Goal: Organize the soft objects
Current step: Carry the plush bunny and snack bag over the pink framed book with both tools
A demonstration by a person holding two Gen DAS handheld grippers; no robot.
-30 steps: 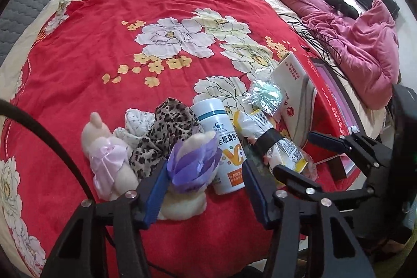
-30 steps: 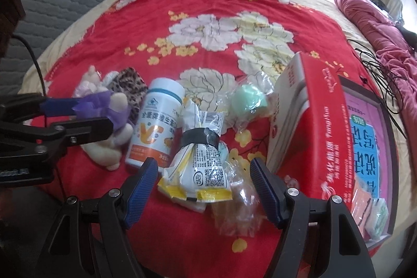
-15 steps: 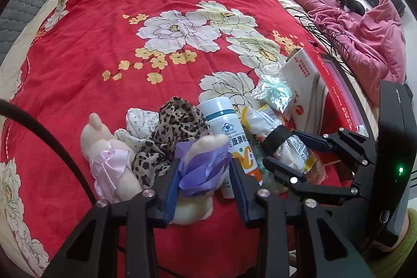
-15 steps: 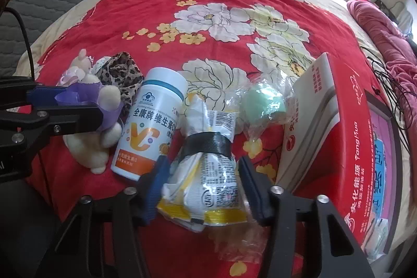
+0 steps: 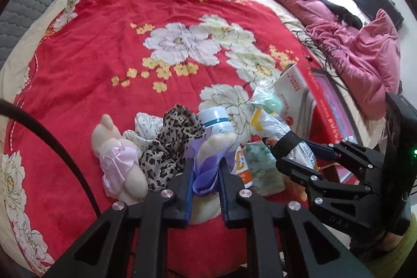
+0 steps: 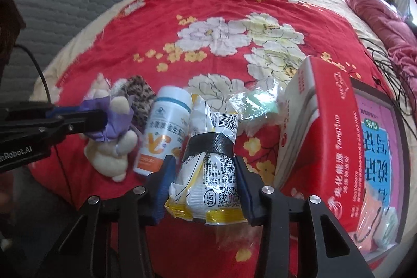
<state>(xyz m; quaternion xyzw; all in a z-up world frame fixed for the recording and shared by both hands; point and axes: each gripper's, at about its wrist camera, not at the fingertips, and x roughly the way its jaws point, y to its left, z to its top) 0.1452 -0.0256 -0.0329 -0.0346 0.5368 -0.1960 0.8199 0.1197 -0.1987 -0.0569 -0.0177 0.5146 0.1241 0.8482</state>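
Note:
My left gripper (image 5: 206, 168) is shut on the purple bow of a cream plush toy (image 5: 208, 166) lying on the red floral bedspread; it also shows in the right wrist view (image 6: 114, 121). My right gripper (image 6: 203, 173) is shut on a white and yellow soft packet (image 6: 208, 173) bound with a black band. A second cream plush with a pink bow (image 5: 117, 160) and a leopard-print cloth (image 5: 172, 142) lie to the left.
A white supplement bottle (image 6: 164, 129) lies between the two grippers. A bagged green ball (image 6: 258, 103) and a red open box (image 6: 336, 142) stand on the right. Pink bedding (image 5: 359, 51) and cables lie at the far right.
Both grippers have closed: the left onto the purple-bowed plush, the right onto the banded packet. Both also moved slightly forward.

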